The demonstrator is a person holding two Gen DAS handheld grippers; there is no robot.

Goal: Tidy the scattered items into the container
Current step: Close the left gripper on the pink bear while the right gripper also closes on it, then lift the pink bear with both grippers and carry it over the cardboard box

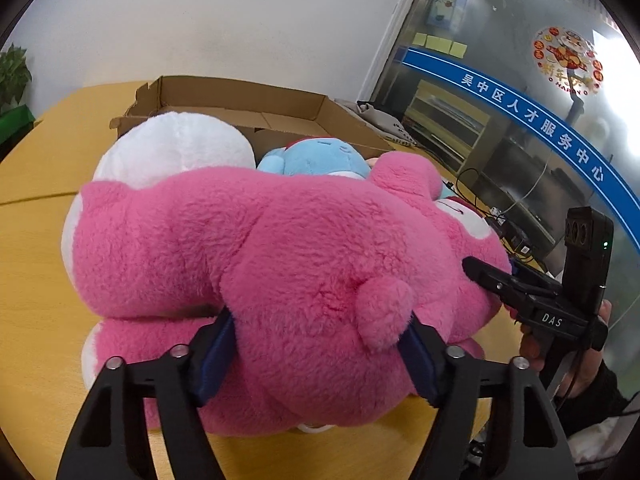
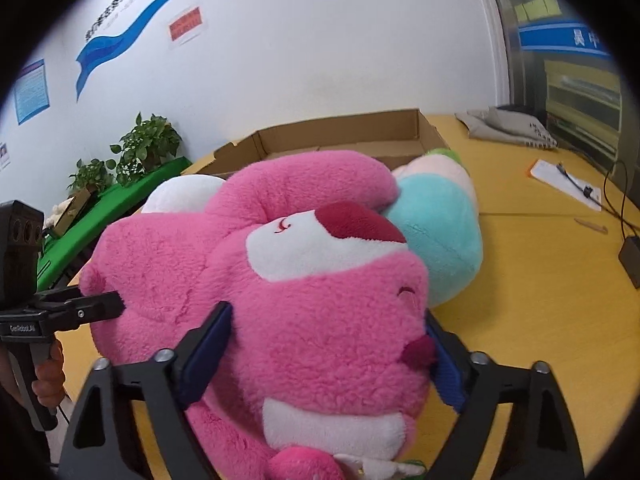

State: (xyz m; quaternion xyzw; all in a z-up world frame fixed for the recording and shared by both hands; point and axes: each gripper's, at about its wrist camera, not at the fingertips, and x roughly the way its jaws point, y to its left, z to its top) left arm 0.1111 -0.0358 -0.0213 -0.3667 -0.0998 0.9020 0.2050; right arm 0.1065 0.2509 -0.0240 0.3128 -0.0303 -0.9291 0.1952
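Pink bear (image 1: pixel 288 280) lies on the table (image 1: pixel 36 264) near the box (image 1: pixel 240 100), left hand-held gripper (image 1: pixel 320 356) clamping its rump, right hand-held gripper (image 2: pixel 328 356) its head; next comes a joint lift over the box wall.

White characters "吴中区人才服务中心" are printed along the blue band (image 1: pixel 532 120) on the glass partition. On the round red sticker (image 1: pixel 568 60) higher on the same glass, "新年" and "HAPPY" can be made out; the rest is too small. "DAS" is stamped on the right gripper (image 1: pixel 552 319). Small lettering is borne by the left gripper (image 2: pixel 22 329), but it is blurred. In the right wrist view, "吴中" is seen on the blue band (image 2: pixel 560 38). The wall lettering (image 2: pixel 120 4) is too blurred to read.
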